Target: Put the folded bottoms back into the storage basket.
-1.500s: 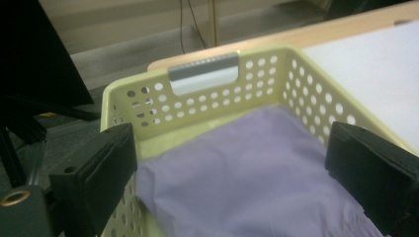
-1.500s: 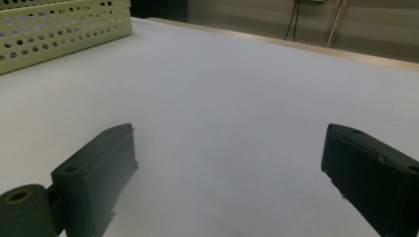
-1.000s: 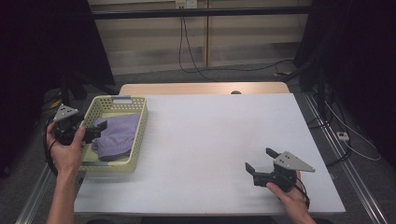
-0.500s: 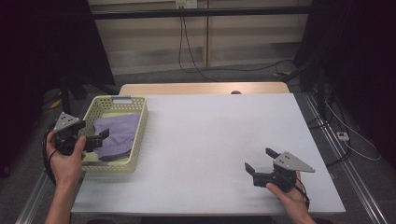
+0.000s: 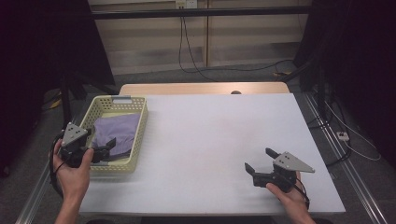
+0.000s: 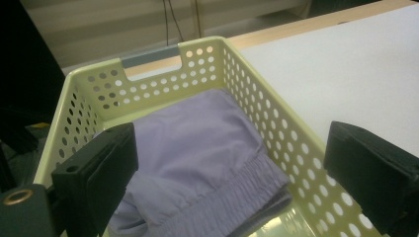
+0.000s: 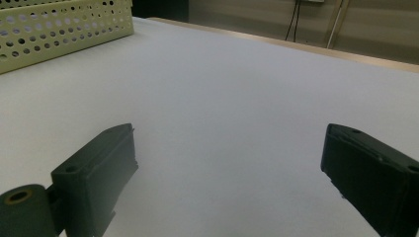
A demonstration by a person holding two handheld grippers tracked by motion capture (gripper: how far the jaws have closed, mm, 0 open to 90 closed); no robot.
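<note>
A pale yellow perforated basket (image 5: pixel 138 112) stands at the table's left side, with a folded lilac garment (image 5: pixel 116 133) lying inside it. In the left gripper view the garment (image 6: pixel 197 143) shows an elastic waistband, and the basket wall (image 6: pixel 148 84) rises behind it. My left gripper (image 5: pixel 108 150) hovers over the basket's near end, open, its jaws apart above the cloth with nothing between them. My right gripper (image 5: pixel 259 159) rests low over the white table (image 5: pixel 210 130) at the front right, open and empty. In the right gripper view the basket (image 7: pixel 64 24) stands far off at the top left.
A wooden strip (image 5: pixel 201 88) runs along the table's far edge. Cables (image 5: pixel 345 137) lie on the floor to the right, and a metal rail (image 5: pixel 359 186) borders the table there. Dark stands rise at the left.
My left gripper has drawn back toward the person, from the basket's left middle to its near end. The garment lies flatter. The right gripper has not moved.
</note>
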